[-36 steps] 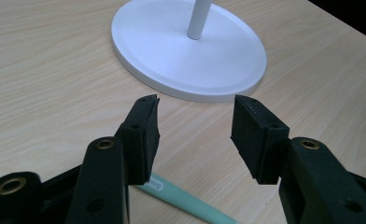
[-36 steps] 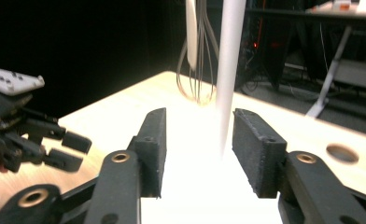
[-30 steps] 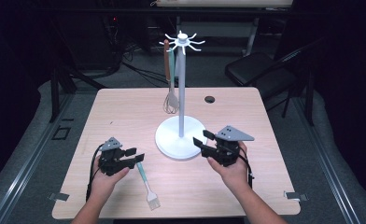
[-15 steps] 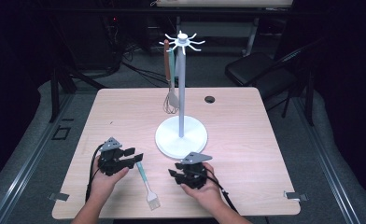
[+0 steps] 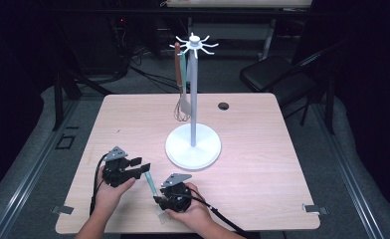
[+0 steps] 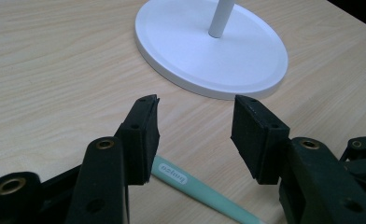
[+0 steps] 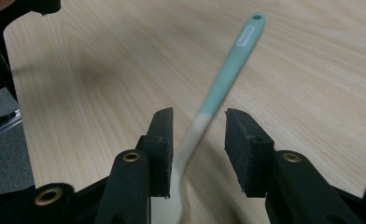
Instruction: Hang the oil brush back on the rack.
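Pickup step: right gripper (image 7: 197, 123) fingers, just closing, straddle the mint-handled white silicone brush (image 7: 228, 70) on the wooden worktop (image 5: 262, 149) without pinching; next, squeeze and lift. Left gripper (image 6: 195, 128) fingers spread.

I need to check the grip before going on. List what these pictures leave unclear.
- Spatula head: blurred and cut off by the bottom edge in the right gripper view; covered by the right gripper in the high view.
- Whether the fingers touch it: blur hides this.
- Handle label: too small to read in the left gripper view.
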The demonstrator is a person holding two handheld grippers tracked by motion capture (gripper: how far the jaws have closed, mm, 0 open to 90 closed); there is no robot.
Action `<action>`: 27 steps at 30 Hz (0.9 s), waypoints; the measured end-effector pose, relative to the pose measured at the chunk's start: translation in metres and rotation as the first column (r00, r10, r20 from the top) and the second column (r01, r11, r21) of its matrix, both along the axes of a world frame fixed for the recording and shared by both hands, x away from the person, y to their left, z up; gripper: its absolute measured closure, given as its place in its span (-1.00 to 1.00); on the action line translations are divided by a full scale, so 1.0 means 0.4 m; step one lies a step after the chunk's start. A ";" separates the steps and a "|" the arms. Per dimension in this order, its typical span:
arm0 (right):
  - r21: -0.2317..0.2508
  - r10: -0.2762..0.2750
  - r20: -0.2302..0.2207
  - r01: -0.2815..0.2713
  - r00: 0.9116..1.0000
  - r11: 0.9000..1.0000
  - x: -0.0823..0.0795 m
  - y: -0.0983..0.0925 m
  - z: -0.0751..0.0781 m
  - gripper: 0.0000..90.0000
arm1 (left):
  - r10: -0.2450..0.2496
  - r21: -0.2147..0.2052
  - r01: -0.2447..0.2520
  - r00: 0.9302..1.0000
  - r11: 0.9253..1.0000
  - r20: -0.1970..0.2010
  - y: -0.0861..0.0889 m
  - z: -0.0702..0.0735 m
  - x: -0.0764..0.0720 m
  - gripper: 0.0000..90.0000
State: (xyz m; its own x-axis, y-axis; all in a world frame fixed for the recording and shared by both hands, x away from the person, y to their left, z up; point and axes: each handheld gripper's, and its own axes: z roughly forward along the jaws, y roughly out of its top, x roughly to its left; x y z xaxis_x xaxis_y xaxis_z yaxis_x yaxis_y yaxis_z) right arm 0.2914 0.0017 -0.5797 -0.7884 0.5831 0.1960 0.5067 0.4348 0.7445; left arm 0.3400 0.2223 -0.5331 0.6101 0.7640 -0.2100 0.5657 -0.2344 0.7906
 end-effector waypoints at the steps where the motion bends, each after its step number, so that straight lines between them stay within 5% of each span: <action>1: -0.020 0.004 0.000 -0.004 1.000 1.000 0.000 0.004 -0.001 0.38 | 0.000 0.001 0.000 1.000 1.000 -0.001 0.000 0.000 0.000 0.13; 5: -0.062 0.008 0.044 -0.005 0.999 0.998 -0.005 0.019 -0.015 0.40 | 0.003 -0.003 -0.003 1.000 1.000 -0.005 -0.002 -0.004 0.000 0.13; 10: -0.082 0.029 0.027 -0.027 0.999 0.996 -0.003 0.023 -0.008 0.72 | 0.005 -0.005 -0.005 1.000 1.000 0.004 0.001 0.000 -0.001 0.13; 15: -0.124 0.031 0.010 -0.030 0.999 0.992 0.002 -0.005 0.004 0.81 | 0.012 -0.011 -0.012 1.000 1.000 0.011 0.007 0.006 -0.004 0.13; 20: -0.164 0.003 0.014 -0.001 1.000 0.986 0.015 -0.075 0.013 0.85 | 0.013 -0.008 -0.013 1.000 1.000 0.011 0.010 0.007 -0.003 0.13; 27: -0.151 -0.008 0.015 0.010 1.000 0.989 0.009 -0.244 0.012 0.85 | 0.009 -0.007 -0.009 1.000 1.000 0.005 0.006 0.003 -0.003 0.13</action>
